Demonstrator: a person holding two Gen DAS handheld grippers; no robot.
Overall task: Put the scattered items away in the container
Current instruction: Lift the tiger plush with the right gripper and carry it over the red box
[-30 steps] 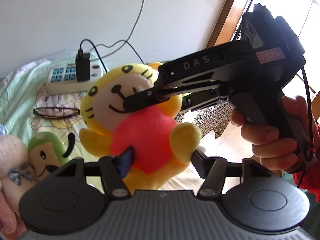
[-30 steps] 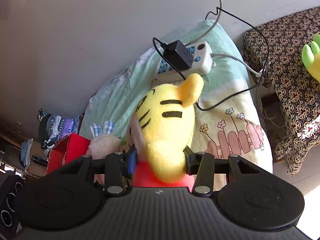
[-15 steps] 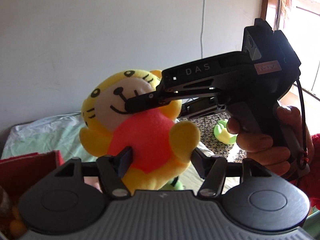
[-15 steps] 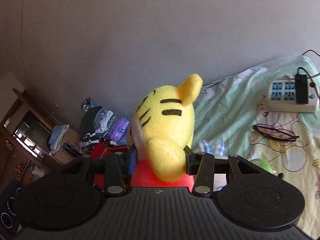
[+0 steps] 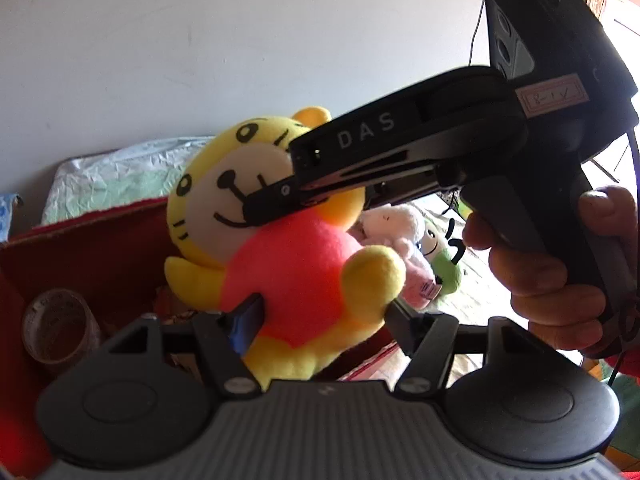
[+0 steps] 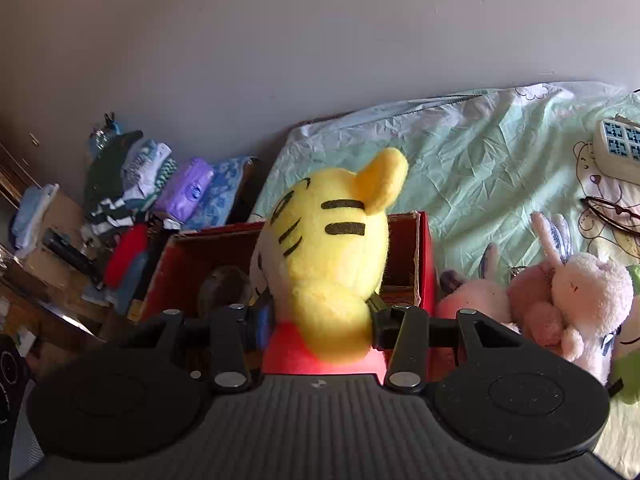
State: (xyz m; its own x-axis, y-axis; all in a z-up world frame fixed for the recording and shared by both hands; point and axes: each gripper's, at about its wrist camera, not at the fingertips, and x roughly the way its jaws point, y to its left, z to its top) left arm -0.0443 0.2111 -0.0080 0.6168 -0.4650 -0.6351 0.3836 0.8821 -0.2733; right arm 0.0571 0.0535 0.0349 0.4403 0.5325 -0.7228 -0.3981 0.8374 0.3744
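Observation:
A yellow tiger plush (image 5: 288, 256) with a pink-red belly is held in the air by both grippers. My left gripper (image 5: 320, 316) is shut on its lower body. My right gripper (image 6: 316, 320) is shut on its neck from the side and also shows in the left wrist view (image 5: 280, 200). The plush (image 6: 332, 240) hangs over the open red box (image 6: 424, 248), which also shows in the left wrist view (image 5: 88, 248). A roll of tape (image 5: 60, 324) lies inside the box.
A pink-and-white rabbit plush (image 6: 568, 304) and a green plush (image 5: 444, 264) lie on the bedsheet right of the box. Glasses (image 6: 612, 212) and a power strip (image 6: 620, 148) lie at the far right. Folded clothes (image 6: 152, 188) are piled left of the bed.
Both grippers carried the tiger plush leftward from above the bedsheet to over the red box, and lowered it. The grip on it is unchanged.

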